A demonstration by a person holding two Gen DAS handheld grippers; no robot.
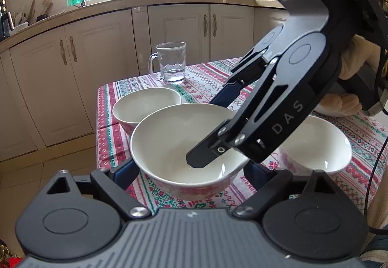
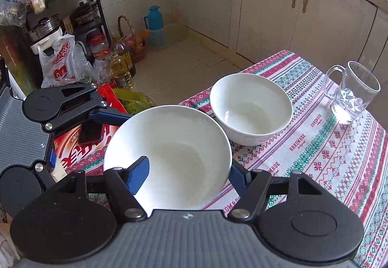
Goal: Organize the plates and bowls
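I have 3 white bowls on the surface [image 1: 211, 79], which wears a red, green and white patterned cloth. The middle bowl [image 1: 179, 142] sits between my left tongs [image 1: 191, 171], whose 2 blue fingers stand wide on either side of its wall; whether they touch it, I cannot tell. My right tongs [image 2: 189, 171] are set across this same bowl's rim: 1 finger [image 1: 206, 156] lies inside the bowl, the other runs outside its wall. From the right wrist view the blue inner finger [image 2: 140, 171] rests against the white interior, so I read the right tongs as narrow and gripping the bowl's wall.

A second bowl [image 1: 145, 108] stands just beside the held one, toward the far left corner of the surface. A third bowl [image 1: 320, 146] sits on the other side, near the right edge. A glass mug [image 1: 171, 62] stands at the far edge, apart from the bowls.

Cream cabinets [image 1: 97, 57] and a cluttered worktop line the room. On the floor I see a blue thermos [image 2: 155, 23], oil bottles [image 2: 121, 67] and plastic bags [image 2: 60, 64].
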